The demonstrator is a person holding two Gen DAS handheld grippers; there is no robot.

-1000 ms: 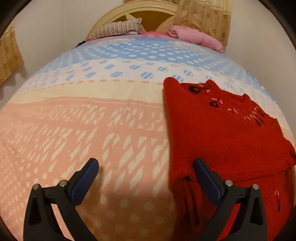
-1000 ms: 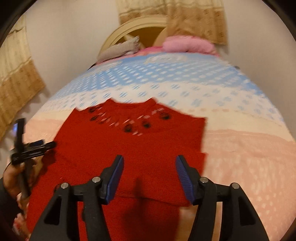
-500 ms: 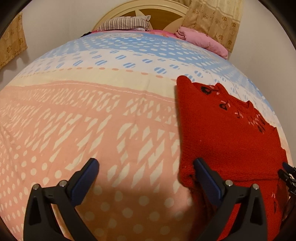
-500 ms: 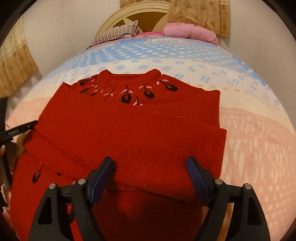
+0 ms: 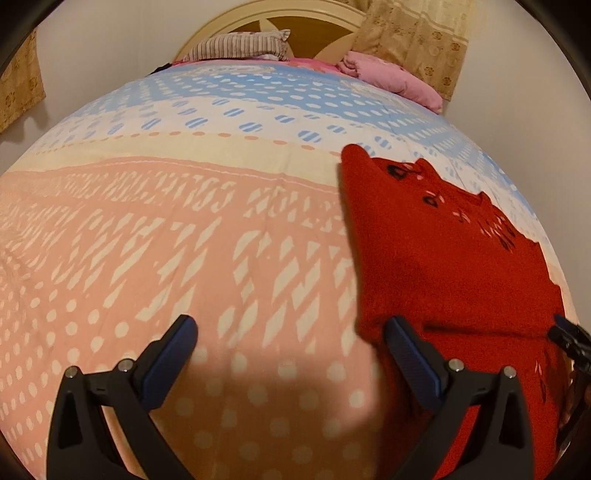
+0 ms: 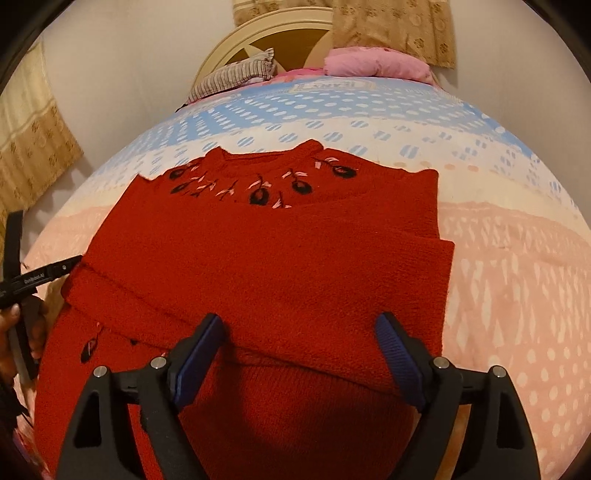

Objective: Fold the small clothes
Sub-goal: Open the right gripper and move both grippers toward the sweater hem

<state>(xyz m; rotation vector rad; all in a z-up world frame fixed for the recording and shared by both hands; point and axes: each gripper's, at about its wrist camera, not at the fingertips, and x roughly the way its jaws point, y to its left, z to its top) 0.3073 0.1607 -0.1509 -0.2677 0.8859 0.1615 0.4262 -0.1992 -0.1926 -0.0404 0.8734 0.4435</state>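
Note:
A red knitted sweater [image 6: 280,266] with black and pink embroidery at the neck lies flat on the bed, both sleeves folded across its chest. In the left wrist view the sweater [image 5: 454,266] lies to the right. My left gripper [image 5: 290,332] is open and empty, hovering over the bedsheet at the sweater's left edge, its right finger over the folded sleeve's corner. My right gripper [image 6: 301,326] is open and empty, just above the sweater's lower body. The left gripper also shows at the left edge of the right wrist view [image 6: 40,275].
The bedsheet [image 5: 166,240] is pink, cream and blue with dots and dashes. A striped pillow [image 6: 236,75] and a pink blanket [image 6: 376,64] lie by the round headboard [image 5: 310,22]. Curtains hang on both sides. The right gripper's tip [image 5: 570,338] shows at the sweater's right edge.
Both grippers drew in closer and lower over the sweater, which now looks larger. The sweater itself has not moved, and both grippers stayed open.

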